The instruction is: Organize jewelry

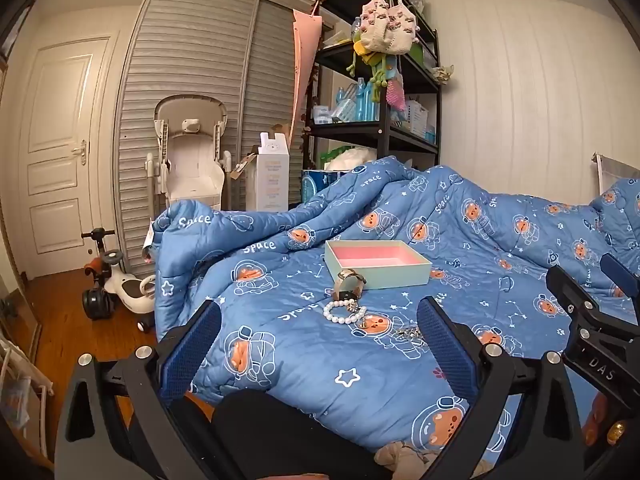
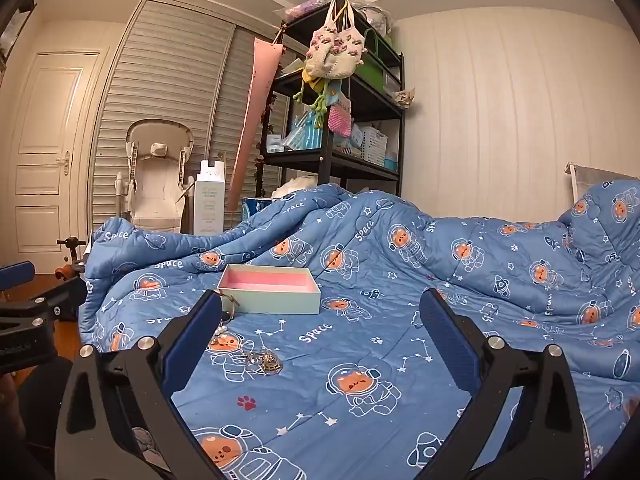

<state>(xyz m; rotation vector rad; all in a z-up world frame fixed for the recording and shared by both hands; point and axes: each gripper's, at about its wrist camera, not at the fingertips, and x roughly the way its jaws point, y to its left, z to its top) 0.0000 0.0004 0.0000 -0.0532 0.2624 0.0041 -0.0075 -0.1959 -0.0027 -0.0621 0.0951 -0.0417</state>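
Nearest, the left tool (image 1: 318,332) hangs over the near edge of the bed with its blue-padded jaws spread as wide as they go and nothing between them; a dark-clothed leg (image 1: 272,432) shows just below it. Likewise, the right tool (image 2: 320,320) stands fully spread and empty, held level over the blue quilt (image 2: 400,360) printed with astronaut bears.

Just past the left tool's fingertips, the jewelry lies on the quilt. A small heap of silvery chain (image 1: 408,334) sits closest, near the right-hand pad in the left wrist view; in the right wrist view the same heap (image 2: 266,360) lies just inside the left-hand pad. Beside it, slightly farther, a white pearl bracelet (image 1: 344,312) lies flat. Beyond that, a watch (image 1: 351,282) stands on its edge, right against the front wall of an open box (image 1: 400,274). This box is pale green outside, pink inside, and looks empty from these angles.

Behind the box the quilt bunches into a ridge. Farther off stand a black metal shelf (image 1: 384,120) with crocheted bags (image 1: 380,28) hanging from it, a white high chair (image 1: 192,152), a slatted wardrobe (image 1: 192,60) and a white door (image 1: 60,140). A ride-on toy (image 1: 120,288) sits on the wooden floor at the left.
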